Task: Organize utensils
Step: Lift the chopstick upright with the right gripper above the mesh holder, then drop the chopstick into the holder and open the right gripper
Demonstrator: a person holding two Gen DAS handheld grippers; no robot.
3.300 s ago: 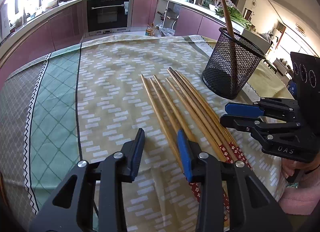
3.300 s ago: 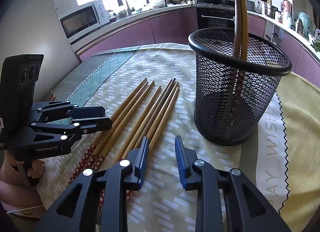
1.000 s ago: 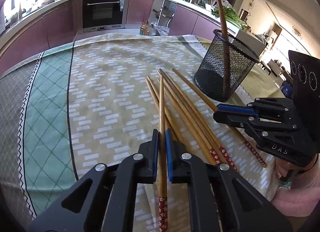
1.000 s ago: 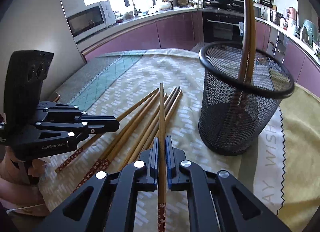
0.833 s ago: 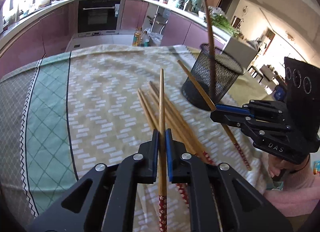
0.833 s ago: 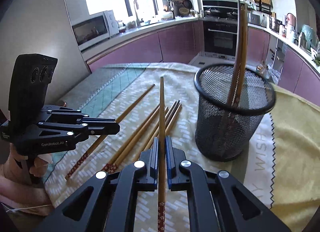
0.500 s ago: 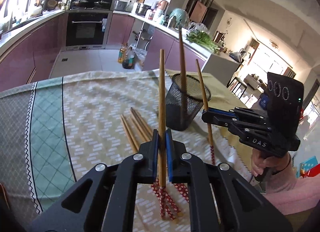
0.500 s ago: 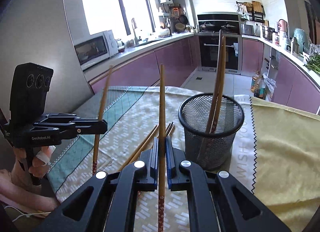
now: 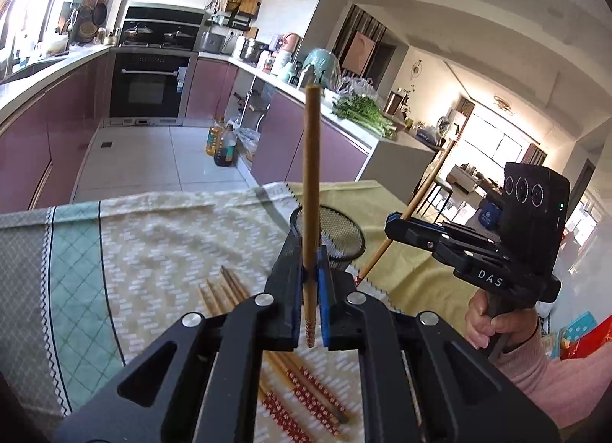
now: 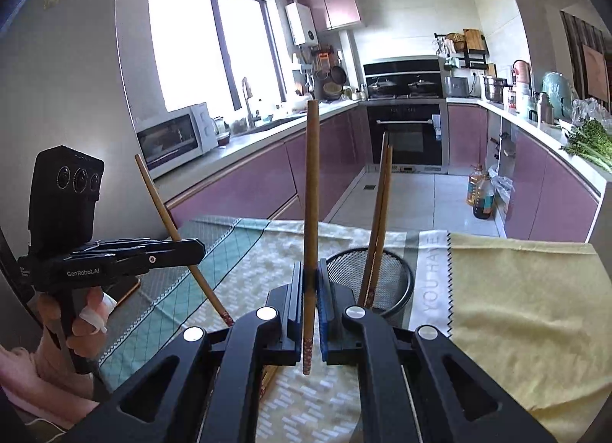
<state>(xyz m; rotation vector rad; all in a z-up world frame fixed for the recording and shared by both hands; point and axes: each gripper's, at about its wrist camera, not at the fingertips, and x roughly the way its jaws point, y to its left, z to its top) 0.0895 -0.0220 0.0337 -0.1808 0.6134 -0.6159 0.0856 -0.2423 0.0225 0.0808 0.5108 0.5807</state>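
Left gripper (image 9: 310, 282) was clamped on one wooden chopstick (image 9: 310, 190), blue pads tight against the shaft; the stick stood nearly upright, its red patterned end hanging just below the pads. Right gripper (image 10: 310, 290) was likewise closed on a second chopstick (image 10: 310, 194), held the same way, patterned end down. Landmark: the black mesh holder (image 9: 344, 236) on the tablecloth (image 9: 153, 236). In the left wrist view, the left-held chopstick crossed in front of the holder's near rim; whether it was above the opening or short of it could not be told. The right gripper appeared there to the right of the holder and higher, carrying its chopstick tilted, patterned tip near the holder's right side and clear of the cloth. In the right wrist view the holder (image 10: 397, 271) sat just beyond and right of the right gripper, with two chopsticks (image 10: 378, 225) already standing in it, leaning on the rim. The left gripper showed well left of the holder. The remaining chopsticks (image 9: 306, 385) lay flat on the cloth on the near side of the holder, patterned ends toward the camera. A hand (image 9: 493, 320) in a pink sleeve gripped the right handle.
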